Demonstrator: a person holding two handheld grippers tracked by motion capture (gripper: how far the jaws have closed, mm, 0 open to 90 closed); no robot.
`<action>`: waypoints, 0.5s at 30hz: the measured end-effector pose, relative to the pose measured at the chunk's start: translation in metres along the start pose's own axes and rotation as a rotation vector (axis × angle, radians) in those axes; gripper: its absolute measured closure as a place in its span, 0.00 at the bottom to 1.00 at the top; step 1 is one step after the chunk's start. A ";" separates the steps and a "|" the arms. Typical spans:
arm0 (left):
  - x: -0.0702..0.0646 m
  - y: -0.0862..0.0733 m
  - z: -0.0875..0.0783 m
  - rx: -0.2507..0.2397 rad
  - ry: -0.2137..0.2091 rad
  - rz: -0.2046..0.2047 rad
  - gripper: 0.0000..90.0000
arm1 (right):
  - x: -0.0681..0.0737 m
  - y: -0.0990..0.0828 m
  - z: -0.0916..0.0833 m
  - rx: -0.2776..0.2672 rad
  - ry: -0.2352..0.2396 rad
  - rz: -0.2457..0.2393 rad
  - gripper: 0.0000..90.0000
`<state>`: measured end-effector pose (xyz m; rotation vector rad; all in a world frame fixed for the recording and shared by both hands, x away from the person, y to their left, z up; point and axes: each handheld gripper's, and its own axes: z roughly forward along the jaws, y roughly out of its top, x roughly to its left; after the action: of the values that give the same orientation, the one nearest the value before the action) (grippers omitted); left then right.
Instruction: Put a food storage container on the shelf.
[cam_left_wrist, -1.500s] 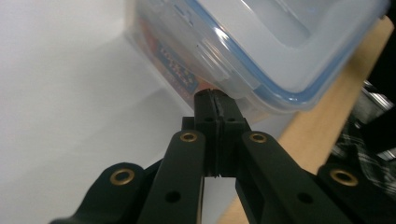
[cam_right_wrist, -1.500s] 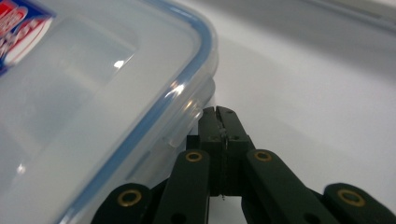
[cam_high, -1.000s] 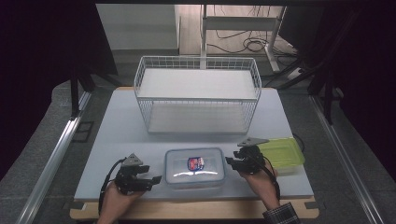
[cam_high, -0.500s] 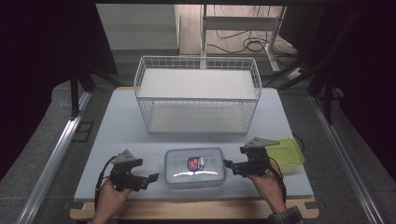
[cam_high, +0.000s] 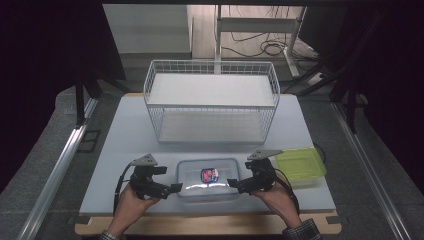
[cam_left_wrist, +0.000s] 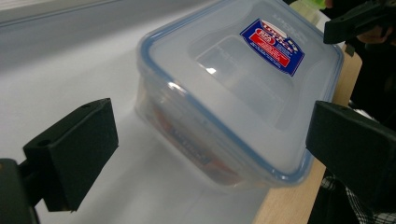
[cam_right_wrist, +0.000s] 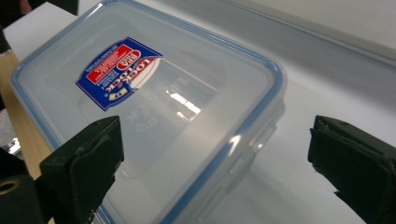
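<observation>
Lower centre of the high view: the left gripper (cam_high: 176, 187) and right gripper (cam_high: 231, 183), jaws just opened wide and empty, flank the clear blue-rimmed lidded plastic container (cam_high: 207, 177); judged released, regrasping calls for closing inward.

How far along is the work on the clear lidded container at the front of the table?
Done: the clear container sits on the white table, lid on.
In hand: nothing is gripped. The left gripper and right gripper flank its ends, jaws just opened wide, pads off it.
Left: probably moving it on; the wire basket holds nothing, and the green container sits untouched beside it.
</observation>
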<state>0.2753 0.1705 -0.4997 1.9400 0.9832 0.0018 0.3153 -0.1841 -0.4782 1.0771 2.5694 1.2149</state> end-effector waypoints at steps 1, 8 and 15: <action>0.001 0.003 0.005 0.014 -0.013 -0.008 0.02 | 0.000 0.001 0.002 0.017 0.001 0.019 0.02; 0.010 0.006 0.021 0.072 -0.064 -0.060 0.02 | -0.001 0.001 0.012 0.067 0.062 0.081 0.03; 0.008 0.003 0.033 0.135 -0.134 -0.101 0.01 | -0.012 -0.002 0.023 0.115 0.196 0.214 0.04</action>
<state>0.2945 0.1505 -0.5193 1.9817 1.0128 -0.2546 0.3316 -0.1781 -0.4972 1.3502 2.7579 1.2908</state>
